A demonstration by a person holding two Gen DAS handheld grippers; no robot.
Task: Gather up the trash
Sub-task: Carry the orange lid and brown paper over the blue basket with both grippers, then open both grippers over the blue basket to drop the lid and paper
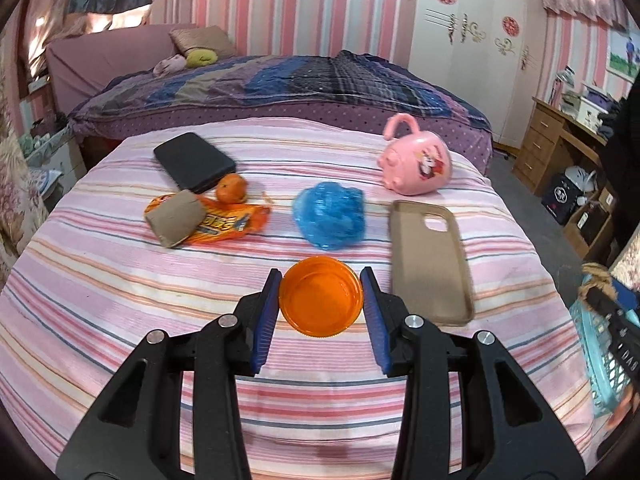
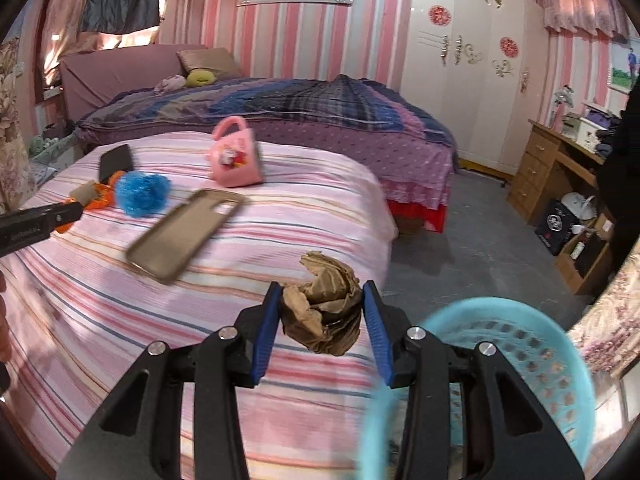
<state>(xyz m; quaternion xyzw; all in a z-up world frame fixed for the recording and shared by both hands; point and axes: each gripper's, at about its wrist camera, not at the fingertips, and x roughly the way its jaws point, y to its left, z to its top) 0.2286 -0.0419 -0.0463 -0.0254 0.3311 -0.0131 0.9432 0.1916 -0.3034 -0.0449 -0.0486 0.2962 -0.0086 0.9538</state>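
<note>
My left gripper (image 1: 322, 300) is shut on an orange plastic lid (image 1: 320, 297), held above the pink striped bedspread (image 1: 120, 288). My right gripper (image 2: 322, 312) is shut on a crumpled brown paper wad (image 2: 324, 304), near the bed's right edge. A light blue perforated basket (image 2: 516, 360) sits just right of and below the right gripper; the basket (image 1: 600, 352) also shows at the left wrist view's right edge. On the bed lie a crumpled blue plastic bag (image 1: 330, 216), an orange snack wrapper (image 1: 228, 224) and a folded brown paper (image 1: 176, 218).
Also on the bed are a tan phone case (image 1: 430, 258), a black phone (image 1: 194, 162), a tangerine (image 1: 231, 188) and a pink mug (image 1: 416, 166). A second purple bed (image 2: 300, 112) lies behind. A wooden desk (image 2: 560, 168) and boxes stand at the right.
</note>
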